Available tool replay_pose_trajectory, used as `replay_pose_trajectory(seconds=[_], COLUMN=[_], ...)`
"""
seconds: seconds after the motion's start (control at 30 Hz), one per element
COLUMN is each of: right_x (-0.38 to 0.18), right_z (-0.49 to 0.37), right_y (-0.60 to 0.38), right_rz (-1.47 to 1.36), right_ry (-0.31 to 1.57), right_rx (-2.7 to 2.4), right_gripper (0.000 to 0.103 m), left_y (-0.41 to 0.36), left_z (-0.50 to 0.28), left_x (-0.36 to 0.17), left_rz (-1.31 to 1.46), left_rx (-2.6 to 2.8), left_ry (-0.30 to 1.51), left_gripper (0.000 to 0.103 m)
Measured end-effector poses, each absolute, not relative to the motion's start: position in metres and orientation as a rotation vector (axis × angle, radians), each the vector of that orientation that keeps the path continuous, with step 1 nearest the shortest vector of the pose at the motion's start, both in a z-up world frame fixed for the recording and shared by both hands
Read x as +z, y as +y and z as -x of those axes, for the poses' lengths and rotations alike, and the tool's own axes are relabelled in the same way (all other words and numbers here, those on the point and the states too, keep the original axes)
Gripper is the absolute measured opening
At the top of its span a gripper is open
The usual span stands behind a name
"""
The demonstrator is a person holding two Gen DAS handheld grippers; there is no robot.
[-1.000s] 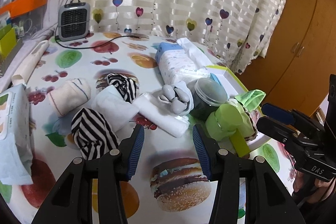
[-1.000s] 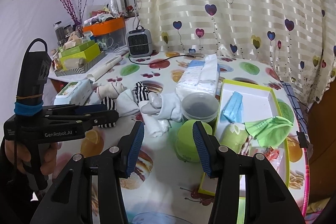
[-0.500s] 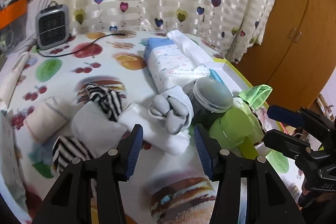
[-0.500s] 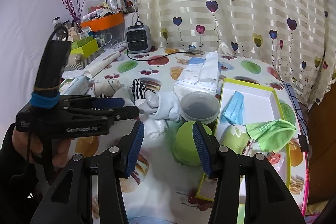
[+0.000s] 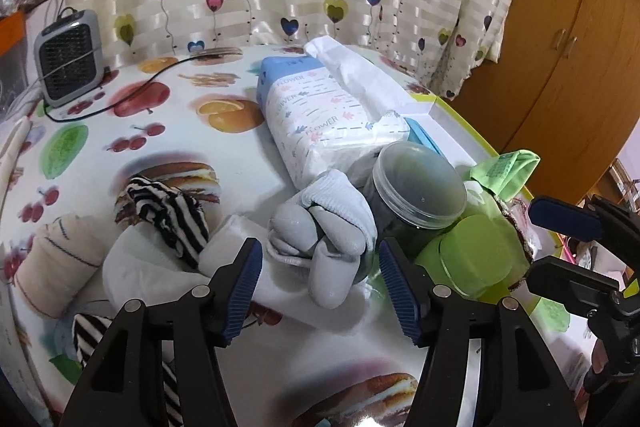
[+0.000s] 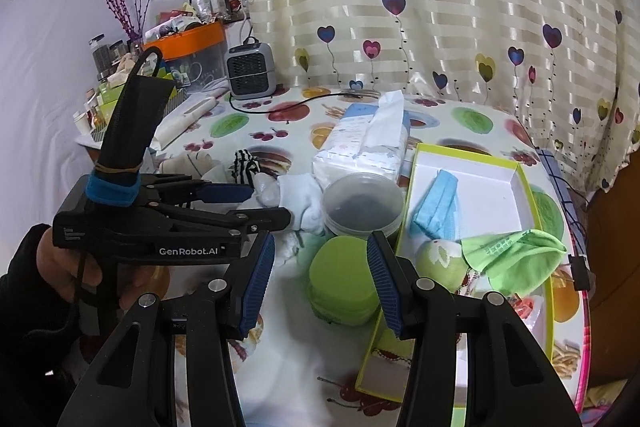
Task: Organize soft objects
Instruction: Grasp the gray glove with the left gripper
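Observation:
A grey-and-white work glove point(image 5: 324, 227) lies crumpled on the fruit-print tablecloth, against a lidded plastic tub point(image 5: 416, 187). My left gripper point(image 5: 320, 287) hovers just in front of it. Its jaws are opening, the glove's fingers lie between them, and the pads touch nothing. To the left lie a striped sock point(image 5: 172, 211), a white folded cloth point(image 5: 152, 267) and a beige rolled sock point(image 5: 52, 267). My right gripper point(image 6: 322, 283) is open above a green round pouch point(image 6: 344, 279), holding nothing. The left gripper point(image 6: 268, 205) also shows in the right wrist view, held by a hand.
A white box with a green rim point(image 6: 480, 187) holds blue face masks point(image 6: 436, 203), and a green cloth point(image 6: 516, 255) lies over its near end. A tissue pack point(image 5: 320, 115) lies behind the tub. A small grey heater point(image 5: 68, 63) and its cord stand at the back left.
My left gripper has moved forward and to the right, from over the striped sock to the glove, and its jaws have widened. The right gripper has stayed in place.

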State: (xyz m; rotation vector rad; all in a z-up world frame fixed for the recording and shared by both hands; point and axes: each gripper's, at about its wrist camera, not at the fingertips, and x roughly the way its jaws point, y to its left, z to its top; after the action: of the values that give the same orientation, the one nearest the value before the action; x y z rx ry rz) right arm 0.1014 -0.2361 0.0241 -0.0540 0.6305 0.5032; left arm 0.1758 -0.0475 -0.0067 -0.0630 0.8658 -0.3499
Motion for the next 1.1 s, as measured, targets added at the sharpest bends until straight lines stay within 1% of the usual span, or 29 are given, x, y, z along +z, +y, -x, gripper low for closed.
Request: replay_pose_trajectory(seconds=[0.27, 0.3, 0.33, 0.37, 0.43, 0.53, 0.7, 1.1], right_x=[0.023, 0.023, 0.023, 0.023, 0.023, 0.024, 0.025, 0.027], right_z=[-0.104, -0.104, -0.104, -0.103, -0.103, -0.104, -0.103, -0.107], right_y=[-0.237, -0.237, -0.237, -0.237, -0.238, -0.238, -0.236, -0.22], right_rz=[0.048, 0.049, 0.049, 0.051, 0.05, 0.049, 0.059, 0.093], right_ry=[0.639, 0.639, 0.639, 0.64, 0.641, 0.644, 0.647, 0.659], right_rx=[0.502, 0.502, 0.502, 0.501, 0.498, 0.492, 0.489, 0.499], right_gripper=[0.049, 0.049, 0.049, 0.049, 0.049, 0.049, 0.049, 0.049], left_y=[-0.048, -0.048, -0.047, -0.046, -0.045, -0.043, -0.035, 0.013], left_z=[-0.184, -0.184, -0.183, -0.184, -0.183, -0.179, -0.165, -0.127], left_x=[-0.009, -0.009, -0.008, -0.008, -0.008, -0.004, 0.008, 0.031], left_rz=[0.082, 0.093, 0.101, 0.11, 0.114, 0.123, 0.143, 0.24], left_rx=[-0.321, -0.326, -0.328, -0.327, -0.321, -0.317, -0.315, -0.257], left_ry=[0.852, 0.845, 0.842, 0.844, 0.84, 0.827, 0.788, 0.7], left_gripper=[0.06, 0.057, 0.048, 0.046, 0.038, 0.031, 0.028, 0.028])
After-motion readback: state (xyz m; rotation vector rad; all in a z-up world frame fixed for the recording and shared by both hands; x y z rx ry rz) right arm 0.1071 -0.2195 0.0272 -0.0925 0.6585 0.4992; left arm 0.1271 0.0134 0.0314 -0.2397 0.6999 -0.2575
